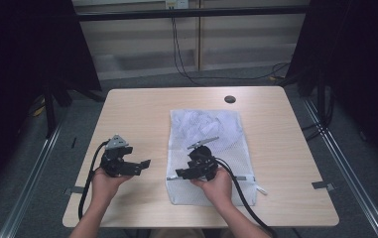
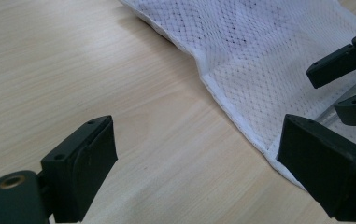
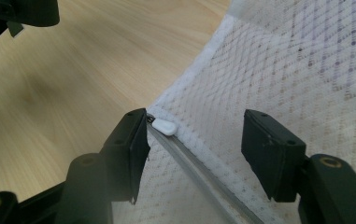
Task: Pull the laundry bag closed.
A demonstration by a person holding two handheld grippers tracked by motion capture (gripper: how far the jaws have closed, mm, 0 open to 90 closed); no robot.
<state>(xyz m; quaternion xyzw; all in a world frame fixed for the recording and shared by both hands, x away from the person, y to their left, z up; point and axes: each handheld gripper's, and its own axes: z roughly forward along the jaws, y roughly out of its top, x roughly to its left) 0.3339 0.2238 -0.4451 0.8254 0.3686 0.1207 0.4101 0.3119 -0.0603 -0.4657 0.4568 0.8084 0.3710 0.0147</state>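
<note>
A white mesh laundry bag point(image 1: 206, 131) lies flat on the wooden table point(image 1: 137, 114), its zipper point(image 3: 199, 170) running along the near edge. My right gripper point(image 1: 180, 173) hovers low over the bag's near-left corner. In the right gripper view its jaws point(image 3: 194, 140) stand open astride the zipper, and the small white zipper pull point(image 3: 165, 126) lies just beside the left jaw's tip, with no pad pressing on it. My left gripper point(image 1: 143, 167) is open over bare wood to the left of the bag point(image 2: 269, 51); its jaws point(image 2: 194, 158) hold nothing. The right gripper point(image 2: 330, 93) shows at that view's right edge.
A round black cable port point(image 1: 230, 99) sits in the tabletop near the far edge. A white tab point(image 1: 261, 190) sticks out at the bag's near-right corner. Bare wood lies left and right of the bag. Cables run over the floor behind the table.
</note>
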